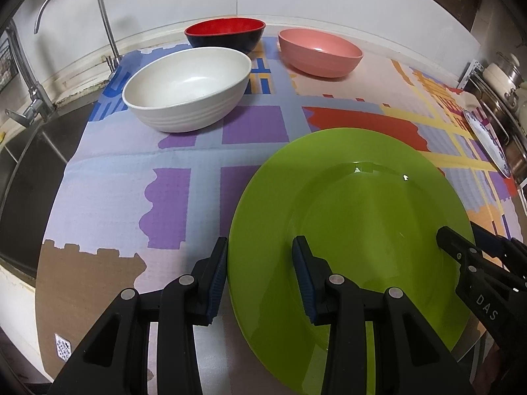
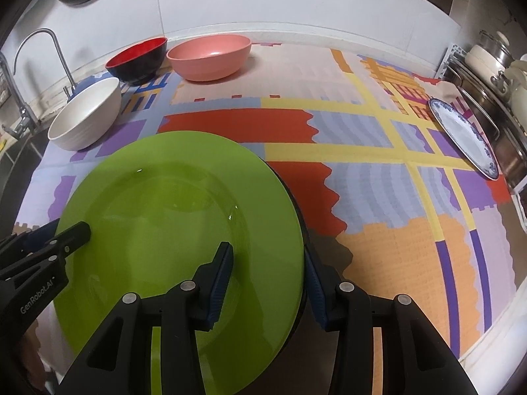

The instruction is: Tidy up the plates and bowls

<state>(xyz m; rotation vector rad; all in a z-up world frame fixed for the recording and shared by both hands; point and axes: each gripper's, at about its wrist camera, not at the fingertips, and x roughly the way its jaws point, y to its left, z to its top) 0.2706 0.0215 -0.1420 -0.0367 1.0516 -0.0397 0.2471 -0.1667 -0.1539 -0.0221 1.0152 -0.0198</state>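
A large green plate (image 1: 355, 204) (image 2: 164, 204) lies over the patterned cloth (image 1: 131, 171) near the counter's front edge. My left gripper (image 1: 260, 243) straddles its left rim, one pad against the outer edge and the other on the inner face. My right gripper (image 2: 266, 250) holds the right rim the same way, and a dark band shows under that edge. Each gripper is also seen from the other side: the right gripper (image 1: 461, 240) and the left gripper (image 2: 59, 230). Further back stand a white bowl (image 1: 187, 92), a red-and-black bowl (image 1: 224, 33) and a pink bowl (image 1: 319, 52), all upright.
A white plate with a blue rim (image 2: 461, 135) lies at the cloth's right edge, beside steel pots (image 2: 487, 62) on a rack. A sink (image 1: 26, 171) with a tall faucet (image 1: 66, 6) is on the left. White wall tiles close off the back.
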